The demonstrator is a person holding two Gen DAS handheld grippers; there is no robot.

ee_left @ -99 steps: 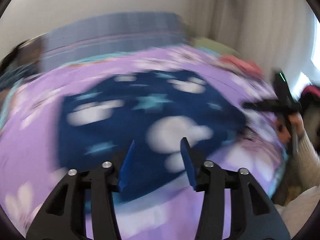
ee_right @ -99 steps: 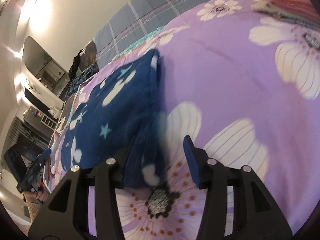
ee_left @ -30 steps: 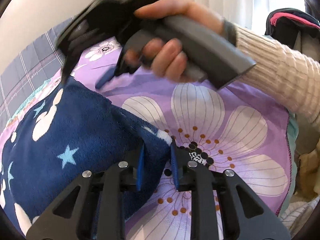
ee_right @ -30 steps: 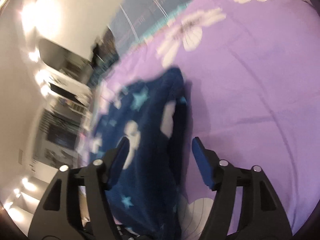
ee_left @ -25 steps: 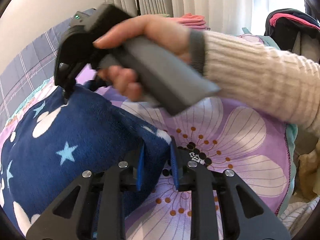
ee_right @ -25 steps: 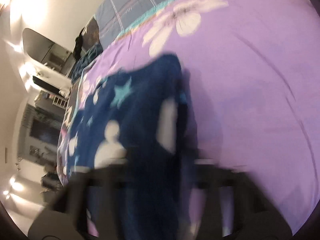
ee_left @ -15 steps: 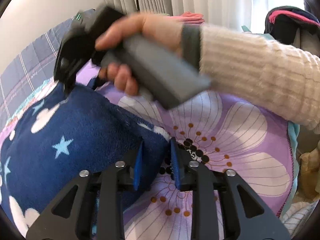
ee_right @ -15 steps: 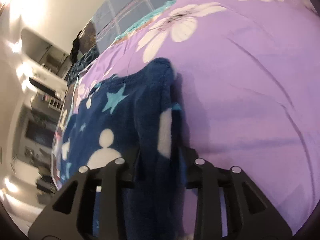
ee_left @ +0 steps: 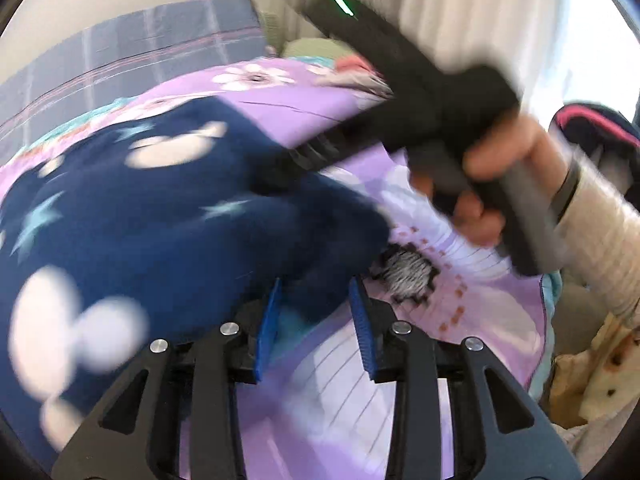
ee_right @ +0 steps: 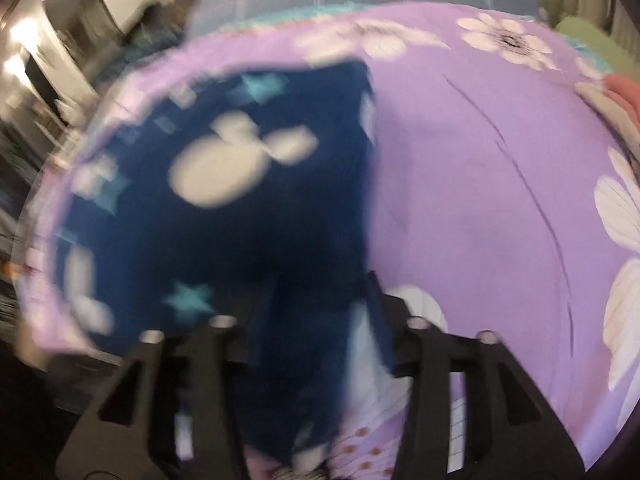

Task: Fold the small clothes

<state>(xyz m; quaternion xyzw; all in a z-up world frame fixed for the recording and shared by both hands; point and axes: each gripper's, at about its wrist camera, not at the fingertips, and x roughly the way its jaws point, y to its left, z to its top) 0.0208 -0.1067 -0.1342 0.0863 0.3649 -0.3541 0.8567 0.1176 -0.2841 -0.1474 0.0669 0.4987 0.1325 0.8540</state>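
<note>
A navy fleece garment [ee_left: 132, 216] with white shapes and teal stars lies on the purple flowered bedspread [ee_left: 472, 320]; it also shows in the right wrist view [ee_right: 224, 208]. My left gripper [ee_left: 316, 316] has its blue pads parted around the garment's near corner. The right gripper, held in a hand [ee_left: 492, 192], reaches across the garment's edge in the left wrist view. In its own blurred view the right gripper [ee_right: 320, 320] has garment cloth between its fingers; the gap cannot be judged.
A grey plaid pillow [ee_left: 132, 60] lies at the head of the bed. Folded pink and green clothes [ee_left: 348, 64] sit at the far right by the curtain. The bed's edge [ee_left: 548, 304] is at the right, with dark clothing [ee_left: 600, 132] beyond.
My left gripper's pads have spread apart from their tight grip on the corner. The right gripper swung across the garment and both views are now blurred by motion.
</note>
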